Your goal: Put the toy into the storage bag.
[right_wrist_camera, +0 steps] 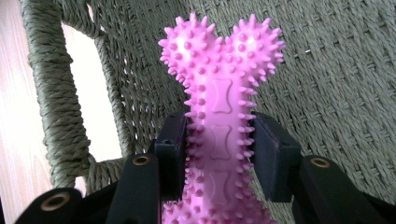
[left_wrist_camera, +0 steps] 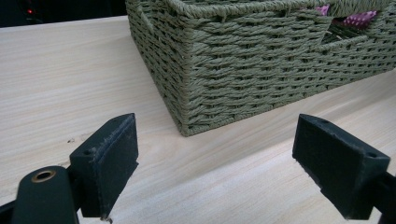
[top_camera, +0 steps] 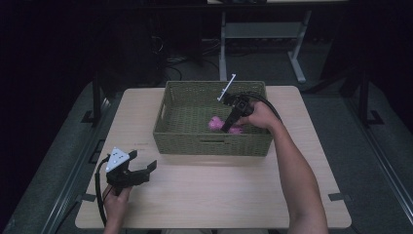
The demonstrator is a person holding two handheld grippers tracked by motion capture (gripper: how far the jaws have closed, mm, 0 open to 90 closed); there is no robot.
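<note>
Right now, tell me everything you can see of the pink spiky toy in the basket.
The pink toy is bone-shaped, with two rounded lobes at its far end and a narrow shaft, covered all over in short soft-looking spikes. Small bone shapes are embossed along the shaft. It looks like rubber or soft plastic. The right gripper is shut on its shaft, pads pressing from both sides. It sits inside the woven green basket, near the front wall by the handle opening. Whether it rests on the basket floor cannot be told.

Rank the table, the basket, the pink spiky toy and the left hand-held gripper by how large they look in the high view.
1. table
2. basket
3. left hand-held gripper
4. pink spiky toy, partly hidden by the right hand-held gripper, so its rank is unsure.
</note>
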